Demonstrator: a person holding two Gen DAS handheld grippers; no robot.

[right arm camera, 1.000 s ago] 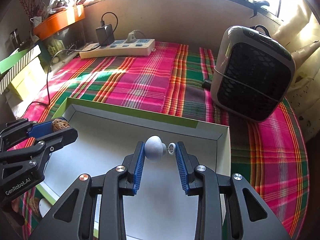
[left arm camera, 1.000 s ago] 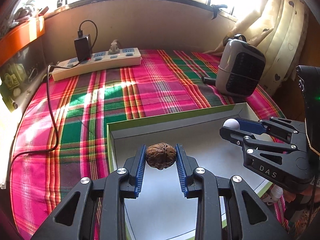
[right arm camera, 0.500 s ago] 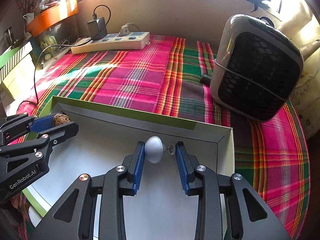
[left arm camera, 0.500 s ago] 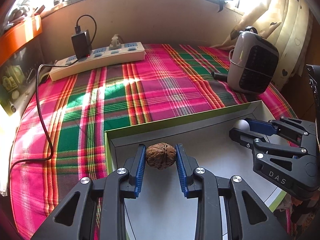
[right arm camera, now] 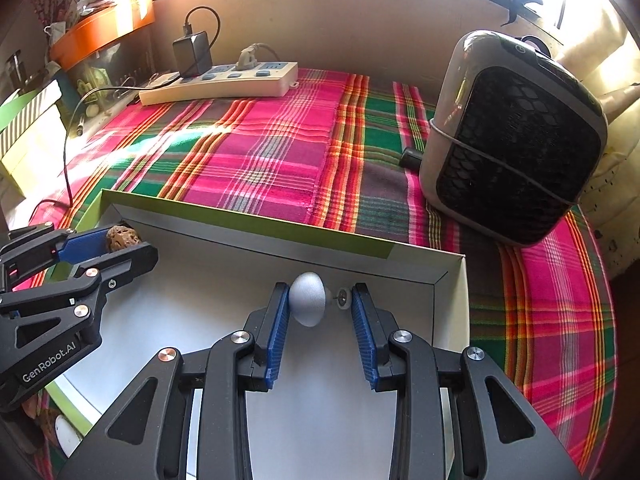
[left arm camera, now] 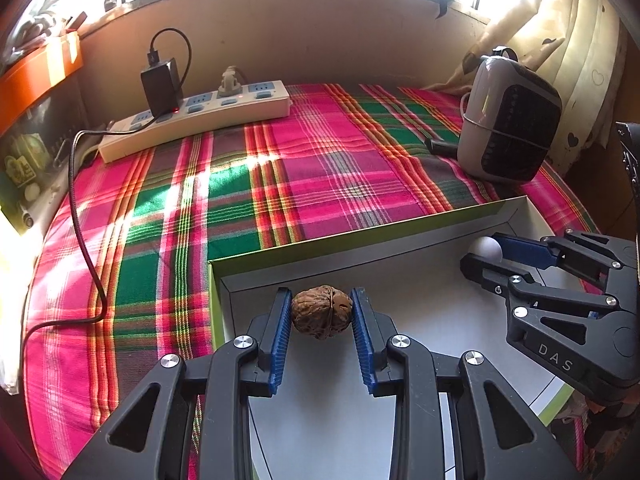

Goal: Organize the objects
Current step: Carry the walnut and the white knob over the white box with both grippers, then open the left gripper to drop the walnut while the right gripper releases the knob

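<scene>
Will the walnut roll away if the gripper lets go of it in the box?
Probably a little. The walnut is rounded, and the box floor looks smooth and flat, so it could wobble off. Its bumpy shell likely stops it soon, and the box walls should catch it. It looks hard, so the left gripper likely won't crush it.

Setting: a lived-in home, a nook under a sunlit window. Evidence: plaid cloth [left arm camera: 320,168] in pink, green and orange covers the surface. At its far edge, against the wall, a cream power strip [left arm camera: 196,118] with a black charger [left arm camera: 160,86] plugged in. At its right edge, a small grey heater [right arm camera: 516,136]; behind that, heart-print curtains [left arm camera: 568,40]. Left of the cloth, a cluttered orange shelf [right arm camera: 104,28].
</scene>
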